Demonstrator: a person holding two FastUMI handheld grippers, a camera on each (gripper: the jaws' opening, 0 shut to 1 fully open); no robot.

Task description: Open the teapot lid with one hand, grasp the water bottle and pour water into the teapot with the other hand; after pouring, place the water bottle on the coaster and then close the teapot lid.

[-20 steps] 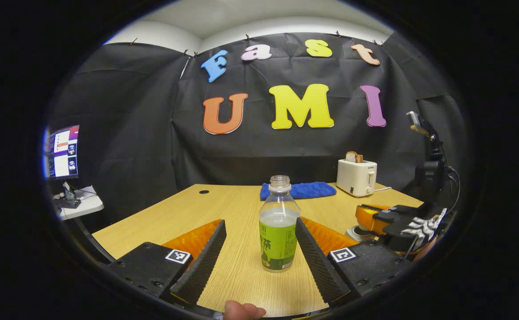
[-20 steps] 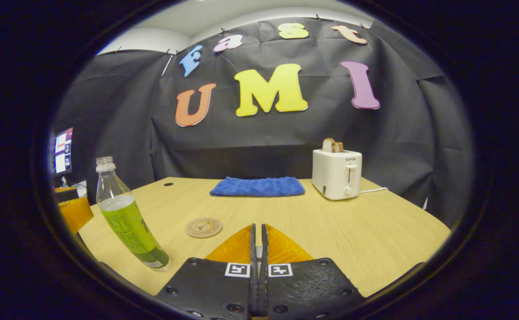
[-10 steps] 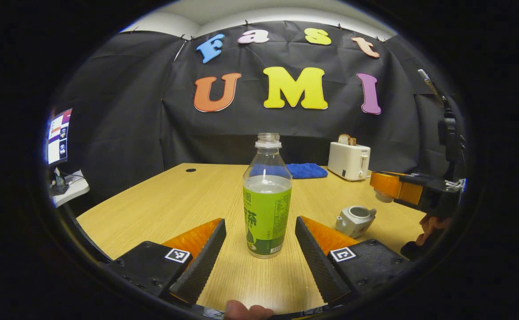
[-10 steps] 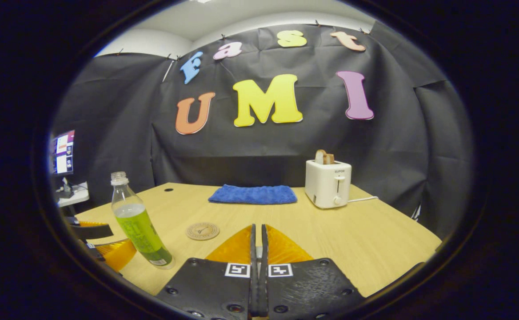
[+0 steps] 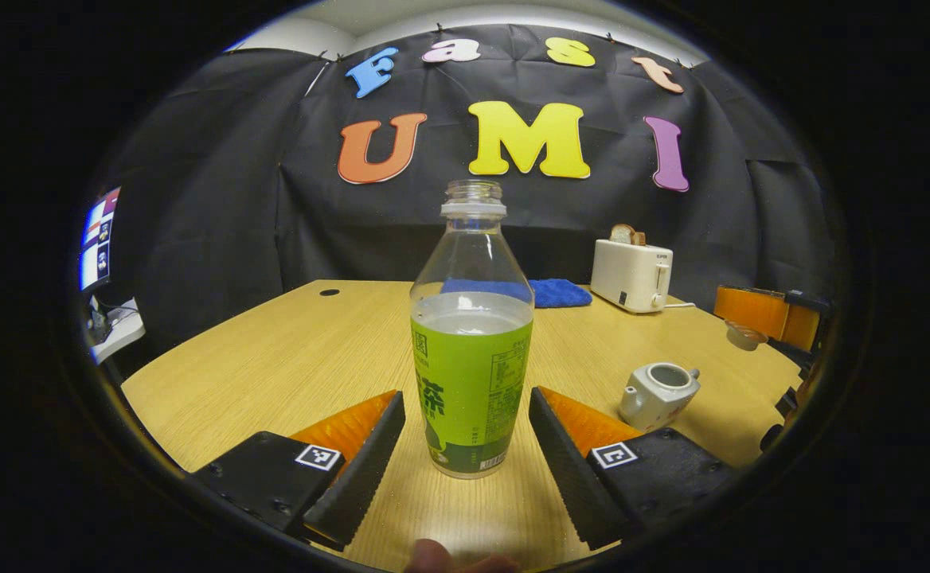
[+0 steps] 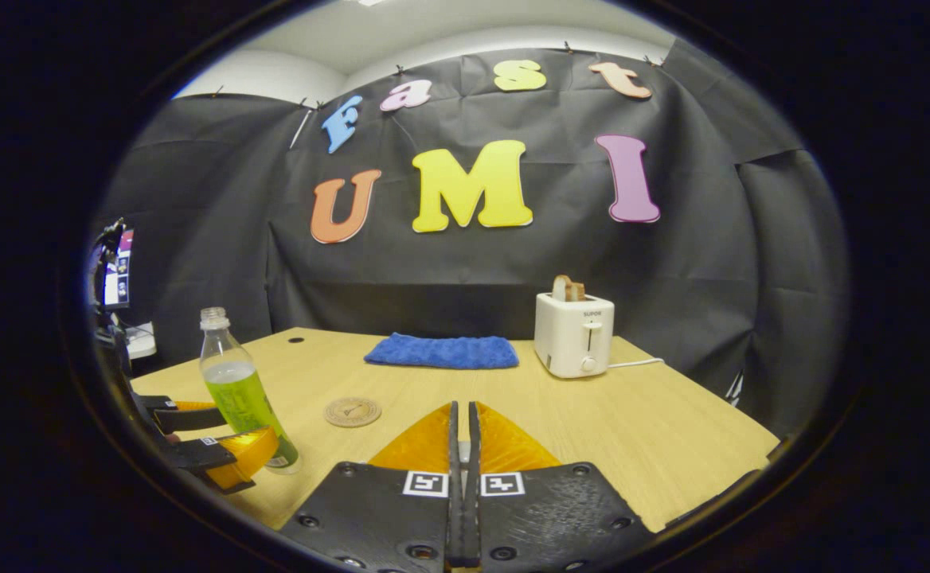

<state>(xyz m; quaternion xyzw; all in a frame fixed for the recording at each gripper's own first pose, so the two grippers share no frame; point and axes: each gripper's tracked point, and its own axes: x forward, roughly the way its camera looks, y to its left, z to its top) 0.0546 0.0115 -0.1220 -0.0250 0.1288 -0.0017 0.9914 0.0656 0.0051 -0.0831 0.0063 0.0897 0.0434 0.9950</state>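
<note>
On the wooden table (image 5: 290,358), my left gripper (image 5: 465,458) is sitting level with its jaws spread either side of the upright, capless water bottle (image 5: 471,350), not touching it. My right gripper (image 6: 463,485) is hanging off to the side, jaws pressed together on the lid (image 5: 744,335), above the open teapot (image 5: 658,393). Near the bottle, the coaster (image 6: 352,411) is lying bare.

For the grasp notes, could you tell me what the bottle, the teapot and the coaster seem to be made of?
Bottle: clear glossy plastic, probably; see-through above a green label.
Teapot: white, smooth, likely glazed ceramic; lid off.
Coaster: flat tan disc, matte, perhaps wood or cork.
</note>
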